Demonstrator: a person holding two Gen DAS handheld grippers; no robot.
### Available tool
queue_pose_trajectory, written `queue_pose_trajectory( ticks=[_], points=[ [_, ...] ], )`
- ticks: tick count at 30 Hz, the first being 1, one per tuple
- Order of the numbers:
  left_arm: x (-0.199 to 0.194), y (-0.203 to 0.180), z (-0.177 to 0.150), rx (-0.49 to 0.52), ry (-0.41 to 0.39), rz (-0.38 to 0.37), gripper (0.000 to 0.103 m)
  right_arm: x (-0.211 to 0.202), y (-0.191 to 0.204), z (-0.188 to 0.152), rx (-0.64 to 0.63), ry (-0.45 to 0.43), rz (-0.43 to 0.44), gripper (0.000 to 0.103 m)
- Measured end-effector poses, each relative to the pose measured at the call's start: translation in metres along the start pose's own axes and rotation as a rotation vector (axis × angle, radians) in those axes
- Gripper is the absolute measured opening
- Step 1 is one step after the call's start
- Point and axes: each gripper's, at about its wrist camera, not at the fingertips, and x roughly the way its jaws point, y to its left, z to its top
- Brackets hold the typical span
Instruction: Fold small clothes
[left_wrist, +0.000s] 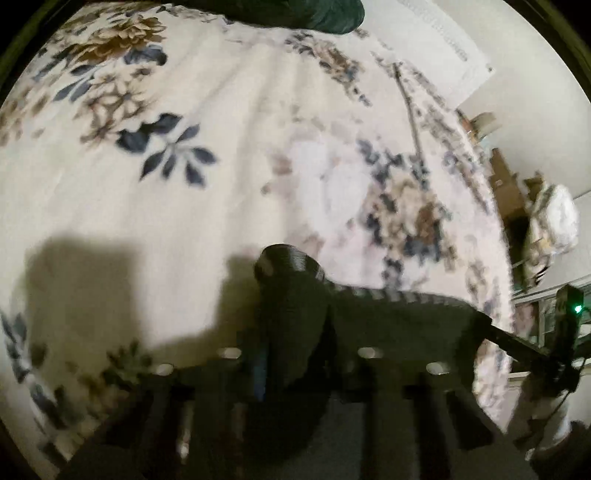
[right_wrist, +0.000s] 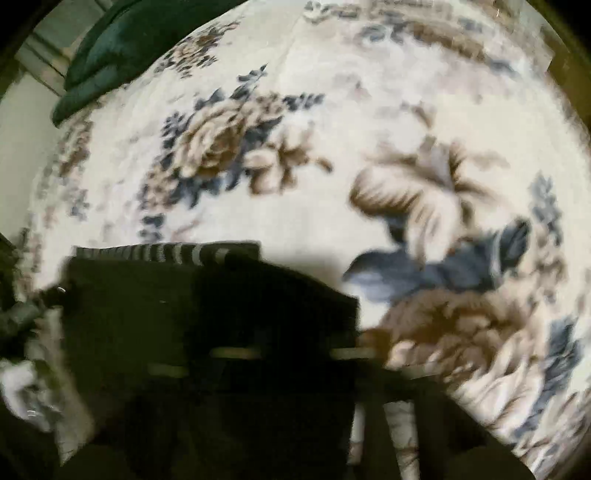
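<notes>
A dark garment (left_wrist: 388, 317) with a striped edge is held stretched over the bed (left_wrist: 221, 184) toward 6 o'clock, presumably for folding; the left gripper (left_wrist: 291, 332) seems pinched on it; the right gripper's (right_wrist: 280, 332) jaws cannot be told.

Both views motion-blurred, right wrist worse. Floral bedspread (left_wrist: 221, 110) bright mid-frame, fisheye-bent w/ dark vignette at its edges; hard shadow on its lower-left part, left view.

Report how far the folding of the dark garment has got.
Done: nothing visibly folded. In hand: the dark garment, striped at its edge, stretches between both wrist views above the floral bedspread; blur hides both grips. Left: the folds. A green cloth lies aside.
</notes>
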Motion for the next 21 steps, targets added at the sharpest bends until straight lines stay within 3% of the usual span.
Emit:
queue_pose_trajectory(
  ticks=[6,9,11,14,15,16,17,18,21],
  points=[
    [0.000,0.003,0.007,-0.032,0.013,-0.037,0.021,-0.025,-0.025,0.012,0.196,-0.101,0.018,0.004],
    [0.018,0.015,0.014,-0.084,0.060,-0.042,0.027,0.000,-0.027,0.026,0.225,-0.043,-0.004,0.004],
    [0.017,0.026,0.016,-0.150,0.070,-0.078,0.033,0.021,-0.034,0.033,0.227,0.049,-0.050,0.002],
    [-0.005,0.030,0.011,-0.182,0.038,-0.101,0.043,0.015,-0.060,0.032,0.295,0.104,0.037,0.004],
    [-0.014,0.030,0.006,-0.185,0.021,-0.105,0.049,0.008,-0.067,0.028,0.315,0.107,0.075,0.008],
    [-0.023,0.030,0.002,-0.186,0.006,-0.104,0.055,-0.004,-0.075,0.020,0.339,0.109,0.127,0.024],
    [-0.033,0.029,-0.005,-0.185,-0.014,-0.093,0.055,-0.015,-0.083,0.009,0.360,0.113,0.168,0.032],
    [-0.044,0.027,-0.015,-0.178,-0.029,-0.077,0.055,-0.023,-0.086,-0.002,0.374,0.118,0.190,0.048],
    [-0.064,0.021,-0.046,-0.169,-0.039,-0.009,0.055,-0.040,-0.086,-0.043,0.385,0.186,0.273,0.050]
  ],
)
